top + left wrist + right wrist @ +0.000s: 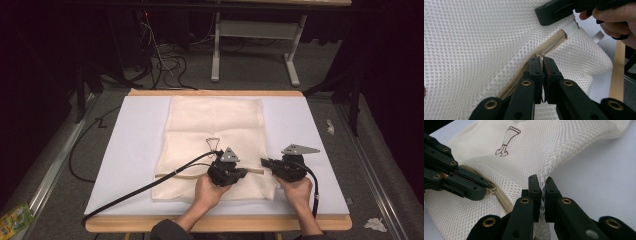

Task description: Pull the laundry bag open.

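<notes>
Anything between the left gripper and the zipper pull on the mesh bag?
Nothing visible. The left gripper is already at the zipper, its jaws closed together on the pull end. The right gripper pinches the mesh bag at its edge, off to the side.

A dim room with grey carpet, tangled cables and a grey table frame behind.
</notes>
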Available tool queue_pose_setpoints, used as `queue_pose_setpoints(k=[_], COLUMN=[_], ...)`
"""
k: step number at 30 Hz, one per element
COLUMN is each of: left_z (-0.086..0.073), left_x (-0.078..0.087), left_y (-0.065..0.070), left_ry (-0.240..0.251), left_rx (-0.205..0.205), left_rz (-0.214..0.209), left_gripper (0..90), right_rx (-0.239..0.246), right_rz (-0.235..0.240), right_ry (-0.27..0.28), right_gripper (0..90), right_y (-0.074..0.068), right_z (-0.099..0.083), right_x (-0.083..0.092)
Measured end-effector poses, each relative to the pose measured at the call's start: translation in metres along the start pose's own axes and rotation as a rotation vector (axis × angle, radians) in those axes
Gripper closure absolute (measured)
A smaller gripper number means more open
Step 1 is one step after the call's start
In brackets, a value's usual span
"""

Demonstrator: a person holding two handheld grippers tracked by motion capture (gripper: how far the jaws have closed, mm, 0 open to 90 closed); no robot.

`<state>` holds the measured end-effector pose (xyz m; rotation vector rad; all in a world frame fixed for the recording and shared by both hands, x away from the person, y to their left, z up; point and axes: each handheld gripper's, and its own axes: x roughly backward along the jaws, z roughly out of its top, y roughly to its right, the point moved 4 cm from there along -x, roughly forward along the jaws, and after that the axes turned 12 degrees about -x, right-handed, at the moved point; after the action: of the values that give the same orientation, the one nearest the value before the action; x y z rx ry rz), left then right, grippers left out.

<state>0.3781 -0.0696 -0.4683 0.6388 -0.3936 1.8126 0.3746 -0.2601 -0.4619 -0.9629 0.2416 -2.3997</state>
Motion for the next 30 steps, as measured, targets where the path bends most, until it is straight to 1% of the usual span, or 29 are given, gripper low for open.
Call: queue_pose_setpoints(k=[13, 15, 23, 30], left_z=[-0.004, -0.004, -0.005, -0.008], left_x=[0.007, 0.008, 0.013, 0.017], left_y=[-0.001, -0.001, -0.001, -0.002], left_ry=[0.001, 0.000, -0.005, 0.003], left_rx=[-0.003, -0.014, -0.022, -0.014], left_rz=[0.002, 0.006, 0.018, 0.018], left_gripper=[86.9, 86.9, 86.9, 86.9], right_rx=[0.001, 0.001, -0.002, -0.001], right_rz=[0.000, 0.002, -0.001, -0.001], right_ry=[0.001, -0.001, -0.001, -0.001], right_gripper=[88.2, 88.3, 88.2, 88.3], right_y=[0.001, 0.000, 0.001, 0.001], right_z=[0.000, 0.000, 0.000, 0.000], right_x=[0.000, 0.000, 0.000, -0.001])
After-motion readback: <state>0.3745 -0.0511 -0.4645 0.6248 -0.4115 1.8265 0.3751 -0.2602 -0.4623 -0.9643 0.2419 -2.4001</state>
